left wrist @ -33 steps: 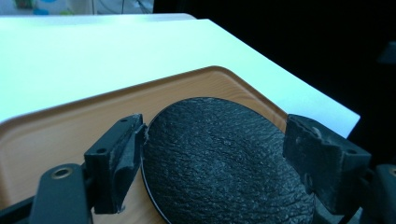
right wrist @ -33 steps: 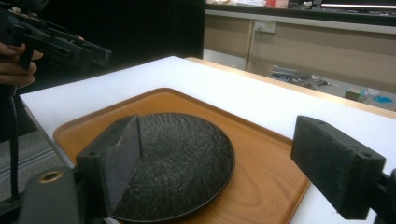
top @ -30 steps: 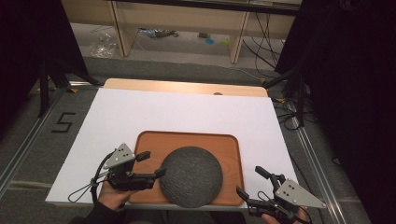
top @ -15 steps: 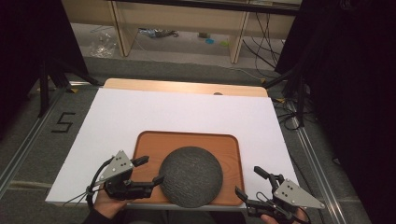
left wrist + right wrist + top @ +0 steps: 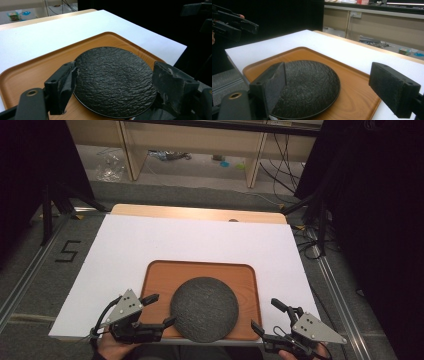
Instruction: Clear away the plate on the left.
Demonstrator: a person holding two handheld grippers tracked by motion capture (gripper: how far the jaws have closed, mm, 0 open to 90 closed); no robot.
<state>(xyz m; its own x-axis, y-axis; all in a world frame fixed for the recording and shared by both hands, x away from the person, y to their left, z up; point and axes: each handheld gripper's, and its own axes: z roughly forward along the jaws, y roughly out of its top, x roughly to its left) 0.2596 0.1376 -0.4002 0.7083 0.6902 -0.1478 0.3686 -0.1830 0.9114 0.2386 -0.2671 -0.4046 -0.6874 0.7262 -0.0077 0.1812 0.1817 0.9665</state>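
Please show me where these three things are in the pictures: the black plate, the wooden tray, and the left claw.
black plate (image 5: 204,308), high view, centre of its textured face
wooden tray (image 5: 200,268), high view, bare far part behind the plate
left claw (image 5: 161,310), high view, midway between its two open fingertips

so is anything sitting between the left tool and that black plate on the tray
Nothing visible. The left tool is open beside the near-left edge of the black plate on the wooden tray, with only bare tray between its jaws and the rim.

Both hands cut off at high view's bottom edge; plate (image 5: 113,81) near rim hidden behind jaws.
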